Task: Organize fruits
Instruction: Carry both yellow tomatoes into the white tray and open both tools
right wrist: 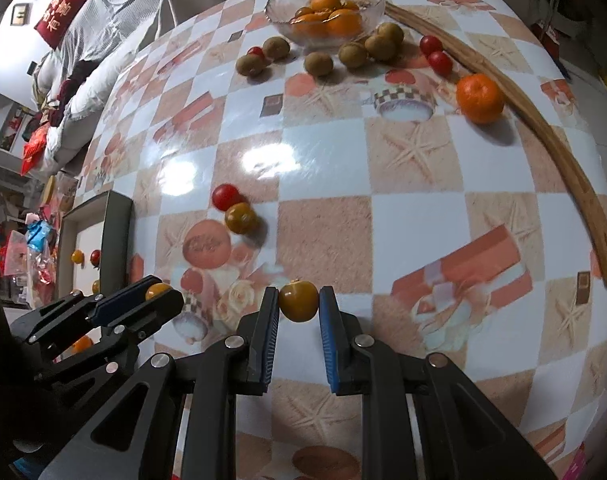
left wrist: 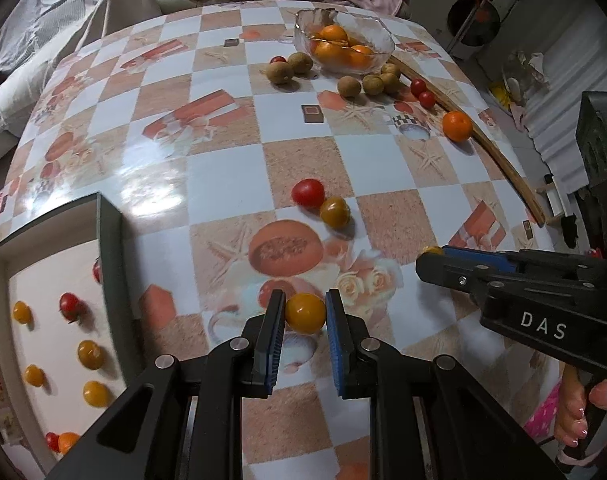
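My left gripper (left wrist: 305,304) is shut on a yellow cherry tomato (left wrist: 305,313) just above the table; it also shows in the right wrist view (right wrist: 159,290). My right gripper (right wrist: 298,298) is shut on a brownish-yellow cherry tomato (right wrist: 298,301); in the left wrist view it shows at the right (left wrist: 431,254). A red tomato (left wrist: 308,192) and a brownish one (left wrist: 335,212) lie together mid-table. A white tray (left wrist: 111,240) at the left holds several yellow and red tomatoes. A glass bowl (left wrist: 383,36) at the back holds oranges.
Several kiwis (left wrist: 279,71) lie around the bowl, with two red tomatoes (left wrist: 422,93) and a loose orange (left wrist: 457,126) by a curved wooden strip (left wrist: 503,160) along the table's right edge. A bed and clothes lie behind the table.
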`<state>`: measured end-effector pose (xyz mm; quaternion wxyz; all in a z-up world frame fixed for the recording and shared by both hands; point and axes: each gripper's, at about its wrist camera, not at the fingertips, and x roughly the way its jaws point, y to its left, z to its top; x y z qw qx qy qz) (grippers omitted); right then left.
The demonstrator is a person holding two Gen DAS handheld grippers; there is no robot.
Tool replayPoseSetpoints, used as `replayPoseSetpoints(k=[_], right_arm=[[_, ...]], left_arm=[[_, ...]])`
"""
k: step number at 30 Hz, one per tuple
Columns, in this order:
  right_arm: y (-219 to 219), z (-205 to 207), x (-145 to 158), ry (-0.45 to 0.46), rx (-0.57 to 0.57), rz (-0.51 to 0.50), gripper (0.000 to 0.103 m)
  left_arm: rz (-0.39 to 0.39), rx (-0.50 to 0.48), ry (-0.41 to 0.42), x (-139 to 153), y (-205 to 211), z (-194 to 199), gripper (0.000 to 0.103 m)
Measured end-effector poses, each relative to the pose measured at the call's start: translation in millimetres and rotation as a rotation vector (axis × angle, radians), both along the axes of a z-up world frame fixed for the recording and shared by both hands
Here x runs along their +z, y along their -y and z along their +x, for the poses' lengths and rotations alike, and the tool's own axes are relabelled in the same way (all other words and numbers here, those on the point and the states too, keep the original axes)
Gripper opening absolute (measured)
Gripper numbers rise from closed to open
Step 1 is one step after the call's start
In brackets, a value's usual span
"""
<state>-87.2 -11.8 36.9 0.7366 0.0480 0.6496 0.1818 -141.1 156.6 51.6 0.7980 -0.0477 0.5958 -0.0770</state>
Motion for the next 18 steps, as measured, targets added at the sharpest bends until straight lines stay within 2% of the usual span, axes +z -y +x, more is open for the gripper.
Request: replayPoseSetpoints(k=[18], right_arm=[[-75.1,-17.4,15.7,0.022,0.126,0.011,0.022]], left_arm=[[-0.001,0.128,0.035,19.4,-72.4,-34.9,0.022]])
